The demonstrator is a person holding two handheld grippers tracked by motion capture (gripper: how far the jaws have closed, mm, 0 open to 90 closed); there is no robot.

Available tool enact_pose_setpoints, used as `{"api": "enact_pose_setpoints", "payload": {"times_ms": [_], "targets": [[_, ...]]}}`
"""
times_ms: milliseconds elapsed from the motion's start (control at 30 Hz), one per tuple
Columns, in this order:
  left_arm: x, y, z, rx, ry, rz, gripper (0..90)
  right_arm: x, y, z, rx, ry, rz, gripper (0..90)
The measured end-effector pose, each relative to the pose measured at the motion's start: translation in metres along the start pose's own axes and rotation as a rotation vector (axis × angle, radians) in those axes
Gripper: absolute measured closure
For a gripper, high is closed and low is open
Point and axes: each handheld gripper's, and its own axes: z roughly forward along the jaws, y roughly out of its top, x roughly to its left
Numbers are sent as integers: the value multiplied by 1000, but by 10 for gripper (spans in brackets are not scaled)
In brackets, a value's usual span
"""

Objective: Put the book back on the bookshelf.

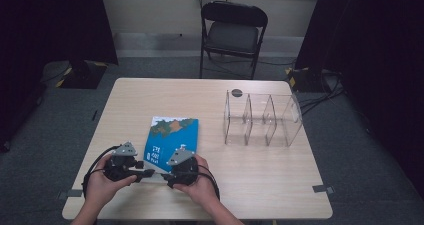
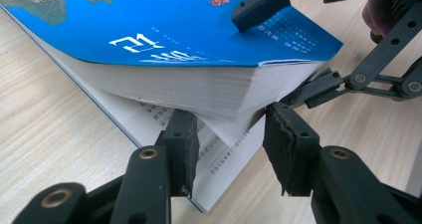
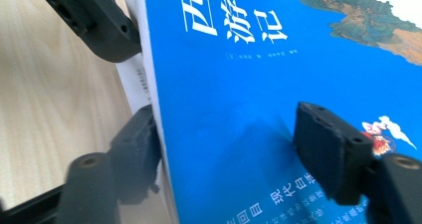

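While the pale wooden desk (image 1: pixel 260 165) stands on grey carpet, a blue book (image 1: pixel 172 135) lies near its front edge. Left hand-held gripper (image 2: pixel 226 149) pinches loose pages; right hand-held gripper (image 3: pixel 224 149) clamps the book's block. Right half lies bare.

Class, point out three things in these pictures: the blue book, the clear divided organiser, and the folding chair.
blue book (image 1: pixel 172 135): high view, middle of its front cover.
clear divided organiser (image 1: pixel 295 122): high view, its right-hand outer wall.
folding chair (image 1: pixel 232 36): high view, the seat cushion.
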Motion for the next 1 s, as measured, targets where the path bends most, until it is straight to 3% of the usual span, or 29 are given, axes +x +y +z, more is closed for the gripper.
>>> {"api": "enact_pose_setpoints", "payload": {"times_ms": [133,200,233,300,433,600,1000], "targets": [[1,-5,3,-2,-3,-21,501,4,3,-1,21,-6,-55,394],[2,-7,3,-12,0,-15,483,4,4,-1,22,-6,-59,405],[3,-9,3,-12,16,1,417,3,4,-1,23,3,-65,410],[4,-10,3,-16,24,-2,380,3,5,-2,33,4,-58,418],[6,-16,0,-18,21,-4,332,5,8,-2,55,2,-95,452],[8,-27,-4,-2,41,15,290,3,11,-1,70,25,-84,459],[11,-45,-4,13,62,0,264,1,11,-2,69,37,-90,471]]}}
